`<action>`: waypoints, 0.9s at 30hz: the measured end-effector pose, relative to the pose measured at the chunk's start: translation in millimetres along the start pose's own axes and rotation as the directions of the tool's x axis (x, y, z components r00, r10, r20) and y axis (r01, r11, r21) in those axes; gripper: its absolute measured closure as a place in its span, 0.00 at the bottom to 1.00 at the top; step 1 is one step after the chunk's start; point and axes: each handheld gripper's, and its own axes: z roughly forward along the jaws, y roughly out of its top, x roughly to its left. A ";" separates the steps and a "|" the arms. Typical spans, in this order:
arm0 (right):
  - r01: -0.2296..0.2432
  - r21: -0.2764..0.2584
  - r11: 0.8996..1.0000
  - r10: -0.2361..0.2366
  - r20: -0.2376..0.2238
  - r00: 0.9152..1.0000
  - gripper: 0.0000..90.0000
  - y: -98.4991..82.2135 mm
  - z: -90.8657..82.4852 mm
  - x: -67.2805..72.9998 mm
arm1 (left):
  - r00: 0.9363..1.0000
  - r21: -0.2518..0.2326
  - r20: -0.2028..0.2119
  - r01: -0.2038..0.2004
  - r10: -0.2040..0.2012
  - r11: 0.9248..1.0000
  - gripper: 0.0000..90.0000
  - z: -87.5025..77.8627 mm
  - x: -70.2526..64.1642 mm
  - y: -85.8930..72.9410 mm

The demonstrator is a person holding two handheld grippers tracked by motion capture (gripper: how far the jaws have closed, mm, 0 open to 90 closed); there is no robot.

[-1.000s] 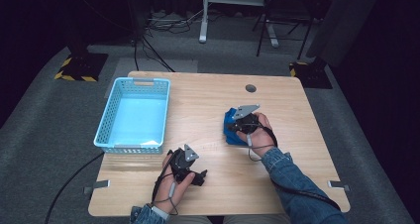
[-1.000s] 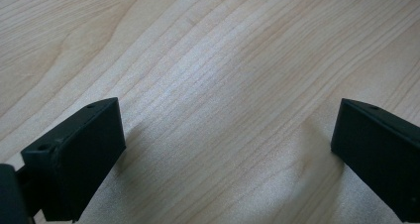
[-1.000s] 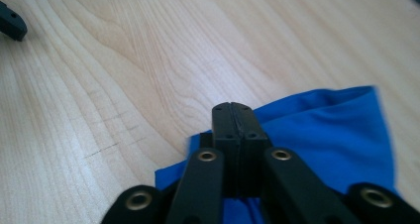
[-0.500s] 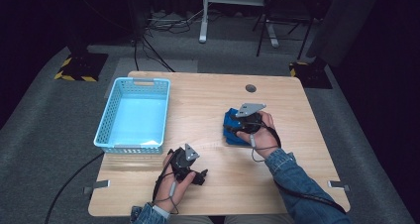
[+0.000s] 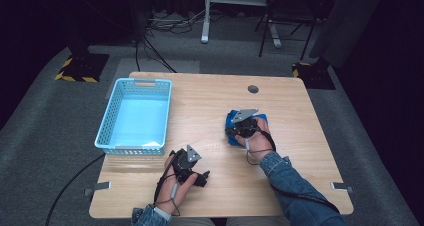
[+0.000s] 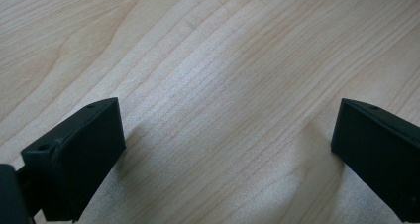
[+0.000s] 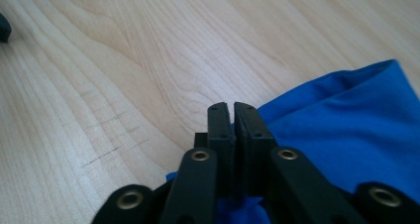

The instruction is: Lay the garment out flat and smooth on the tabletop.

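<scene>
A crumpled blue cloth point(image 5: 261, 118) lies right of the middle of the wooden table point(image 5: 200, 106). My right gripper point(image 5: 229, 131) rests over the cloth's left part and points left. In the right gripper view its jaws point(image 7: 233, 110) have just closed and stand together, with no cloth showing between the tips. The blue cloth point(image 7: 346, 135) lies under and to the right of them. My left gripper point(image 5: 201, 179) sits near the front edge, held low over the table. Its fingers point(image 6: 74, 154) stand wide apart over bare wood, and the gripper point(image 6: 228, 149) is open.
A light blue plastic basket point(image 5: 131, 149) stands at the table's left side, with nothing visible inside it. A small round hole point(image 5: 253, 89) sits near the far edge. Dark floor, cables and a chair base lie beyond the table.
The right hand has shifted slightly down and left on the cloth since half a second ago. The left hand has stayed where it was.
</scene>
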 end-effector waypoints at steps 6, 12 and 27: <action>-0.013 -0.049 0.999 0.014 0.028 0.999 0.96 5.4 -18.1 -3.1 | 1.000 0.000 0.000 0.000 0.000 1.000 0.00 0.0 0.0 0.0; -0.026 -0.119 0.993 0.031 0.046 0.998 0.96 10.5 -44.9 -7.0 | 1.000 0.000 0.000 0.000 0.000 1.000 0.00 0.0 0.0 0.0; -0.100 -0.247 0.964 0.134 0.125 0.983 0.96 -13.8 -116.5 -35.8 | 1.000 0.000 0.000 0.000 0.000 1.000 0.00 0.0 0.0 0.0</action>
